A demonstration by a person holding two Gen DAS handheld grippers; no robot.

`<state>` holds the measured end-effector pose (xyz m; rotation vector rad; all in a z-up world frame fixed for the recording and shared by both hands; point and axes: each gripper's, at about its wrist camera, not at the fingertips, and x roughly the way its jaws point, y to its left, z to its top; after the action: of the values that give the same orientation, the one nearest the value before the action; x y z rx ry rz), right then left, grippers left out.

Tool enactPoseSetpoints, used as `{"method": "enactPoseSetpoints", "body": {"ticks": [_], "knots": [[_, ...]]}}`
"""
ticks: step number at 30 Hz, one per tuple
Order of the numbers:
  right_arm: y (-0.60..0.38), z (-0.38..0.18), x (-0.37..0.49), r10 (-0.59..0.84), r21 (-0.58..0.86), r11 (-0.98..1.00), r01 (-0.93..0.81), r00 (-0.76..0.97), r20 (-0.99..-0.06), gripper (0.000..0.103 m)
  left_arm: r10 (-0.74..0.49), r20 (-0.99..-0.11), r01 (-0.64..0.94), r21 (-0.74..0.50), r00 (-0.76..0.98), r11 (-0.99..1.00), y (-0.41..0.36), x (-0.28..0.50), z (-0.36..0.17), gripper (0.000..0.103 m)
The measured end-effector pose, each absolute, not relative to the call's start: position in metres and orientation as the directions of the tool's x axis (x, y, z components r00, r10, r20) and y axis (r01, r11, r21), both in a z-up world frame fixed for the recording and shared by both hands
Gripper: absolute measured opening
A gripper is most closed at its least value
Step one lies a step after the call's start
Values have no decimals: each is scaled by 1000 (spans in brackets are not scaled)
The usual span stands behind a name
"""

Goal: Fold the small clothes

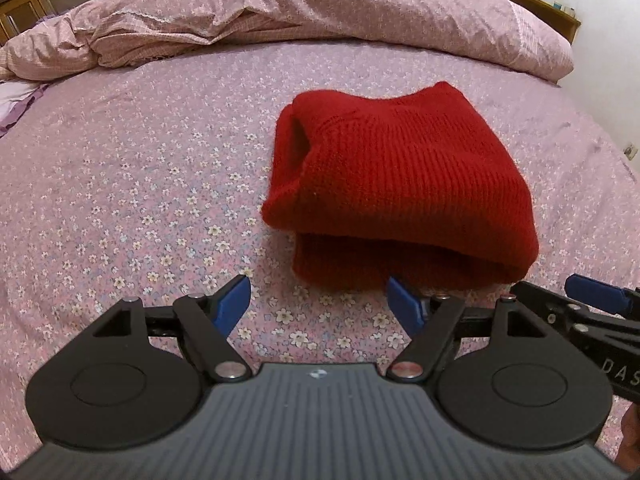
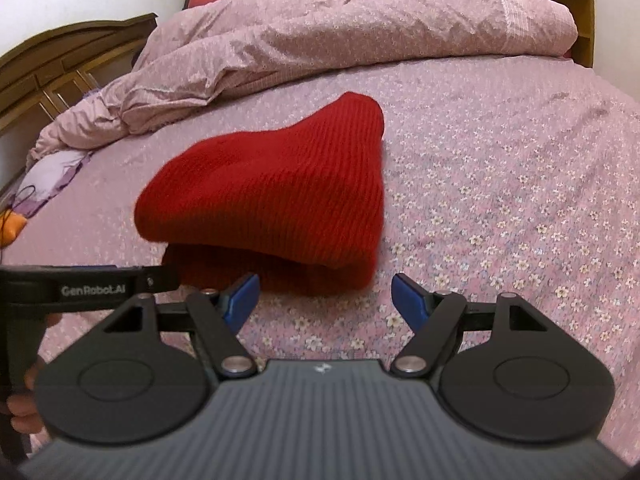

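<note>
A red knitted garment point(image 1: 400, 184) lies folded in a thick bundle on the flowered pink bedsheet point(image 1: 140, 200), just ahead of both tools. Its layers are stacked, so what kind of garment it is cannot be told; a rolled opening shows on its left side in the left wrist view, and the lower layers sit in shadow.

The left gripper point(image 1: 319, 302) hovers over the sheet with its jaws spread and nothing between them; the right blue fingertip point(image 1: 405, 304) sits just at the bundle's near edge, contact unclear. The right gripper point(image 2: 325, 302) also has its jaws spread and empty, just short of the garment's near edge.

A rumpled pink duvet point(image 2: 340, 32) is heaped at the far side of the bed. Each view catches the other tool only in part, cut off at the frame edge.
</note>
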<state>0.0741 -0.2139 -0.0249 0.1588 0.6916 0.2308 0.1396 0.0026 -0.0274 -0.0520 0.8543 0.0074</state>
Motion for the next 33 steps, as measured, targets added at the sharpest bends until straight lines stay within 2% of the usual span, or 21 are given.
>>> {"method": "enactPoseSetpoints", "body": {"ticks": [16,33], "knots": [[-210,-32,79,252,223,965,-140,729,-636,75,-3,-775,-26,-25,631,999,-4,145,-39,79],[-210,-33,79,254,226,964,-139,727,-638,75,-8,-757,8,-4,653,1000,-11,140,-37,79]]}}
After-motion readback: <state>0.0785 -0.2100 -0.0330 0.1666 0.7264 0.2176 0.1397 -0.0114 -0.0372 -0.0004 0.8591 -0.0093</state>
